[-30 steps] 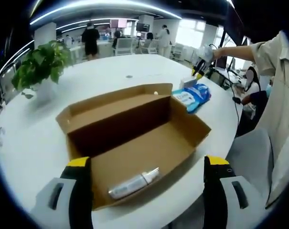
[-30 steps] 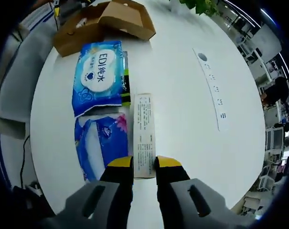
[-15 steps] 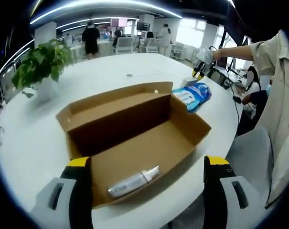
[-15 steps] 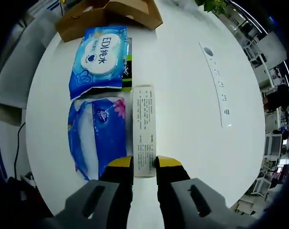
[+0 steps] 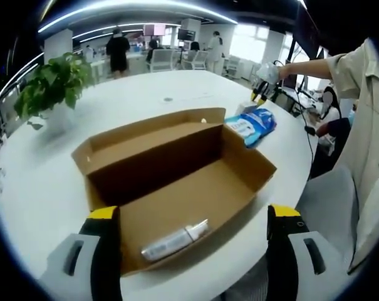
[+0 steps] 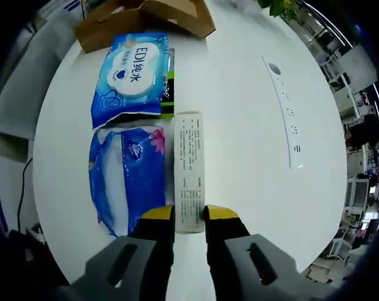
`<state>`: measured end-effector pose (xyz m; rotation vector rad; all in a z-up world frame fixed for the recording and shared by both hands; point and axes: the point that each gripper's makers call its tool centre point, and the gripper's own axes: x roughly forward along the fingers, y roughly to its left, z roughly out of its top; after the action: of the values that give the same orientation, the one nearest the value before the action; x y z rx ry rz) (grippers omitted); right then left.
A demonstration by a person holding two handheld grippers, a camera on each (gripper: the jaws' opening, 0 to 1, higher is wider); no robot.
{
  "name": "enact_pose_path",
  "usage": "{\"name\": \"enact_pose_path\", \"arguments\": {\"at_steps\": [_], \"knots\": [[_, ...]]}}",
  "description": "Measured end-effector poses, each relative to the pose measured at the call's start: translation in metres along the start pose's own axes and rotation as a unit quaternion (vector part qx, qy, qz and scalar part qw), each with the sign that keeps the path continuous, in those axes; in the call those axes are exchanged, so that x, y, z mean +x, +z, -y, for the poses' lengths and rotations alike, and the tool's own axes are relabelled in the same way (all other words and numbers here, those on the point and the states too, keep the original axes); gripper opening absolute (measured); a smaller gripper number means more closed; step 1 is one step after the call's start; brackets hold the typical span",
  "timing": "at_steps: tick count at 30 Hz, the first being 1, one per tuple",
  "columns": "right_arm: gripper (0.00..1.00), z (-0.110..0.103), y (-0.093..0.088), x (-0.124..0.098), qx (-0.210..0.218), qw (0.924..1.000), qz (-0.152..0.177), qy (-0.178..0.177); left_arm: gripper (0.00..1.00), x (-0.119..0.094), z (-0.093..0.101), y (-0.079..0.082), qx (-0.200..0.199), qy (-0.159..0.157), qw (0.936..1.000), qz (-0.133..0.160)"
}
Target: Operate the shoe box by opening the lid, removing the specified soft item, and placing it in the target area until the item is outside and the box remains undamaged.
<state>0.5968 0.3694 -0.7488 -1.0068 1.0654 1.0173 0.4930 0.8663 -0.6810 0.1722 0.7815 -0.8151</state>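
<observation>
The open cardboard shoe box (image 5: 176, 169) lies on the white table (image 5: 45, 188), lid flap folded back, with a white tube (image 5: 175, 241) in its near corner. My left gripper (image 5: 193, 212) is open, its jaws wide apart over the box's near edge. Beyond the box lies a blue wipes pack (image 5: 252, 125), and my right gripper (image 5: 262, 89) shows there too. In the right gripper view, my right gripper (image 6: 189, 216) is shut on the near end of a long white carton (image 6: 189, 164) lying on the table. Beside it lie the blue wipes pack (image 6: 131, 75) and a second blue soft pack (image 6: 128, 179).
A potted plant (image 5: 51, 84) stands at the table's far left. A person's sleeve (image 5: 364, 125) and a chair (image 5: 327, 194) are at the right. A white strip with sockets (image 6: 284, 106) lies right of the carton. A dark green item (image 6: 167, 81) sits under the wipes pack.
The right gripper view shifted over the first half second, bringing more of the second blue pack into sight; it has held still since. The left gripper and box have not moved.
</observation>
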Motion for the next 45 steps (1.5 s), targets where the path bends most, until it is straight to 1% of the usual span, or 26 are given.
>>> {"name": "enact_pose_path", "arguments": {"at_steps": [5,11,16,19,28,33,37,41,45], "knots": [[0.16,0.006,0.002,-0.002,0.008,0.9998,0.005,-0.016,0.99,-0.001,0.000,-0.001,0.003,-0.002,1.0000,-0.001],[0.18,0.010,0.004,-0.006,0.013,0.9996,0.010,-0.025,0.98,-0.002,0.000,-0.001,0.010,-0.007,0.9999,-0.004],[0.23,0.013,0.006,-0.014,0.018,0.9989,0.017,-0.040,0.97,-0.004,-0.002,0.002,0.018,-0.009,0.9998,-0.003],[0.22,0.012,0.007,-0.019,0.021,0.9985,0.019,-0.047,0.96,-0.005,-0.003,0.004,0.024,-0.010,0.9997,-0.001],[0.25,0.002,0.013,-0.035,0.039,0.9967,0.033,-0.063,0.94,-0.011,-0.006,0.006,0.043,-0.016,0.9989,-0.004],[0.27,-0.007,0.018,-0.044,0.057,0.9948,0.045,-0.072,0.90,-0.015,-0.008,0.007,0.055,-0.023,0.9982,-0.008],[0.32,-0.013,0.023,-0.052,0.071,0.9926,0.058,-0.080,0.86,-0.018,-0.010,0.010,0.069,-0.029,0.9971,-0.011],[0.34,-0.020,0.032,-0.062,0.100,0.9873,0.083,-0.091,0.83,-0.018,-0.013,0.012,0.083,-0.034,0.9959,-0.013],[0.40,-0.030,0.040,-0.070,0.125,0.9821,0.101,-0.098,0.78,-0.017,-0.013,0.012,0.097,-0.043,0.9942,-0.019]]}}
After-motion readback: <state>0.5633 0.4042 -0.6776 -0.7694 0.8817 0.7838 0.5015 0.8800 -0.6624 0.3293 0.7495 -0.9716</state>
